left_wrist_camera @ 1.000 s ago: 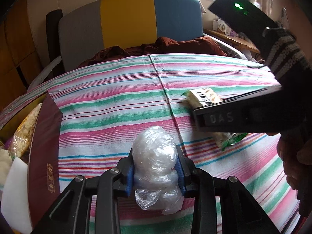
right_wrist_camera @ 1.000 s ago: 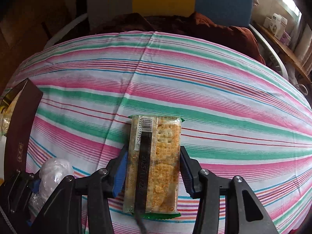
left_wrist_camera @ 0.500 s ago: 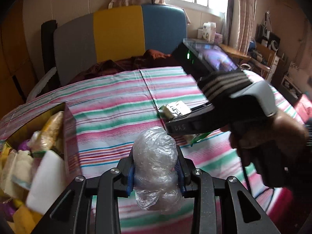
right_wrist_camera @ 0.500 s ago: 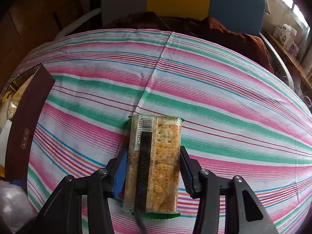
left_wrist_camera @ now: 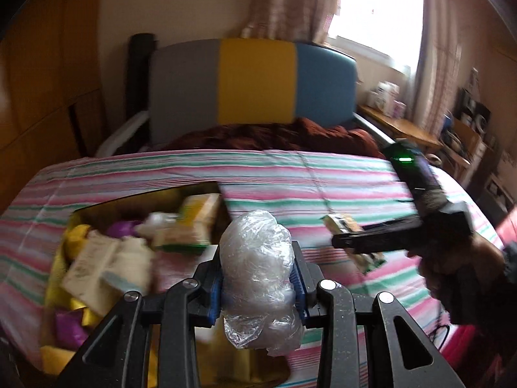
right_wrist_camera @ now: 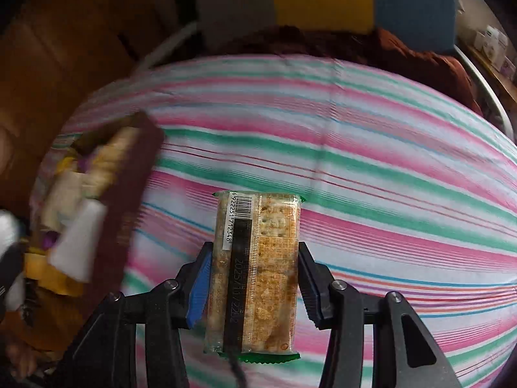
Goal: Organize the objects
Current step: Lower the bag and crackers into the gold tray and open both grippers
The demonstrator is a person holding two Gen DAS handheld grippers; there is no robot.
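Left gripper clamps a crumpled plastic bag; right gripper grips a cracker packet; blurred box, probably snacks, lower left.

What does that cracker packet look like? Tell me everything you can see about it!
The cracker packet is a long, see-through plastic wrapper with golden-brown crackers inside, green sealed ends, a white barcode label near the top and a black strip with a printed date down the middle. It looks sealed and full. The right gripper holds it lengthwise, blue pads pressing both long sides, above the striped cloth. Nothing else touches it.
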